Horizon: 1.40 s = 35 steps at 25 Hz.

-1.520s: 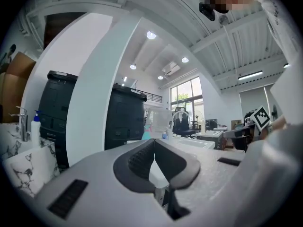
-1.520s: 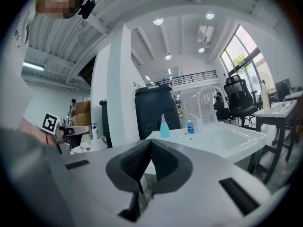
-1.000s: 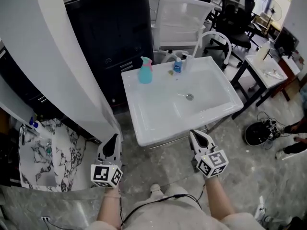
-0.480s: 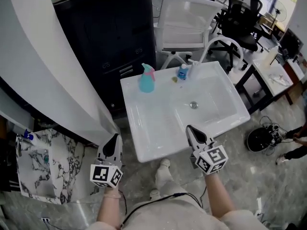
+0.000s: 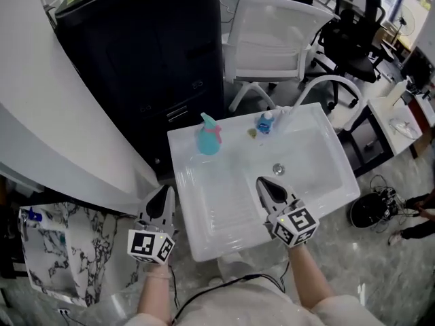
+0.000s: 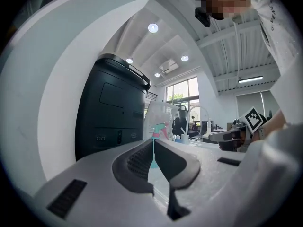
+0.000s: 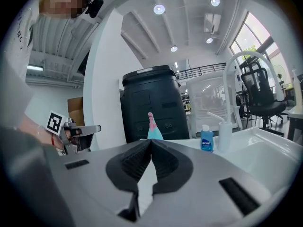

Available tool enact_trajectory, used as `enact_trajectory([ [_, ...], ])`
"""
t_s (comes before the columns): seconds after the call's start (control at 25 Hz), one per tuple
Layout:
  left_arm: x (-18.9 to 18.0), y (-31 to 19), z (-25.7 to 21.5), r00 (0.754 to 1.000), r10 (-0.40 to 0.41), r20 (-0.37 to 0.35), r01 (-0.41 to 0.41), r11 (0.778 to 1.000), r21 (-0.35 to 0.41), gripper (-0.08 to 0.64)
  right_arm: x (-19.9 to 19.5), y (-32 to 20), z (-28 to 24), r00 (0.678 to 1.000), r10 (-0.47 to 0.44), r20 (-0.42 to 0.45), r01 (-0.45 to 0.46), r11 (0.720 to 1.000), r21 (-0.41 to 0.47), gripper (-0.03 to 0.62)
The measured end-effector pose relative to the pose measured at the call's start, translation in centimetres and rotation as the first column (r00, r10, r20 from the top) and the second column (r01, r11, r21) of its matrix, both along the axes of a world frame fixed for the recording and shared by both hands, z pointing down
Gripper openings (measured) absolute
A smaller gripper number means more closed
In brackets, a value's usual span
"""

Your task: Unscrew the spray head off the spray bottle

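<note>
A teal spray bottle (image 5: 209,141) with a pink and teal spray head (image 5: 207,121) stands upright at the back left of the white sink top (image 5: 204,209). It also shows in the left gripper view as the spray bottle (image 6: 157,135) and in the right gripper view as the spray bottle (image 7: 154,131), far ahead of the jaws. My left gripper (image 5: 163,201) hangs shut and empty off the sink's left front corner. My right gripper (image 5: 268,187) hovers shut and empty over the basin's front part.
A small blue bottle (image 5: 264,123) and a white dispenser (image 5: 283,116) stand at the sink's back edge by the curved faucet (image 5: 325,83). A dark cabinet (image 5: 149,53) rises behind. White chair (image 5: 275,32), black office chair (image 5: 353,26), white curved wall (image 5: 54,134) at left.
The view has closed in on the sink. My right gripper has moved forward over the basin's front edge. My left gripper has stayed near the sink's left front corner.
</note>
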State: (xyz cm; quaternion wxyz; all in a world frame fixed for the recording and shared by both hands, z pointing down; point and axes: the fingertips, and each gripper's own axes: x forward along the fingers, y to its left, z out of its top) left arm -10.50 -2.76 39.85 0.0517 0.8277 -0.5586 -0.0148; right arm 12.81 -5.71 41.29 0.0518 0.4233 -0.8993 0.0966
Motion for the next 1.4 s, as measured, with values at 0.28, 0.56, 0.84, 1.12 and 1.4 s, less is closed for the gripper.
enact_trajectory([
  [0.28,1.6,-5.7,0.0,0.999,0.036,-0.017,-0.036,0.999,-0.005,0.006,-2.8,-5.0,-0.4,0.995,-0.102,-0.011,0.102,0.995,0.003,0.010],
  [0.56,3.4,-9.5,0.6,0.993,0.114,0.025,-0.113,0.993,-0.026,0.009,-6.1,-8.1,-1.0,0.977,-0.210,0.028,0.210,0.978,0.007,0.117],
  [0.84,5.2,-13.8,3.2,0.968,0.249,0.035,-0.243,0.964,-0.109,0.192,-9.2,-11.2,-1.4,0.976,-0.218,-0.004,0.218,0.976,0.006,0.153],
  [1.12,7.8,-17.0,5.6,0.897,0.402,0.183,-0.368,0.910,-0.193,0.309,-11.2,-13.3,-2.1,0.980,-0.200,-0.020,0.200,0.980,0.011,0.175],
  [1.4,9.2,-18.6,7.3,0.839,0.473,0.268,-0.426,0.878,-0.217,0.338,-12.7,-14.6,-1.7,0.974,-0.224,-0.036,0.225,0.974,0.008,0.178],
])
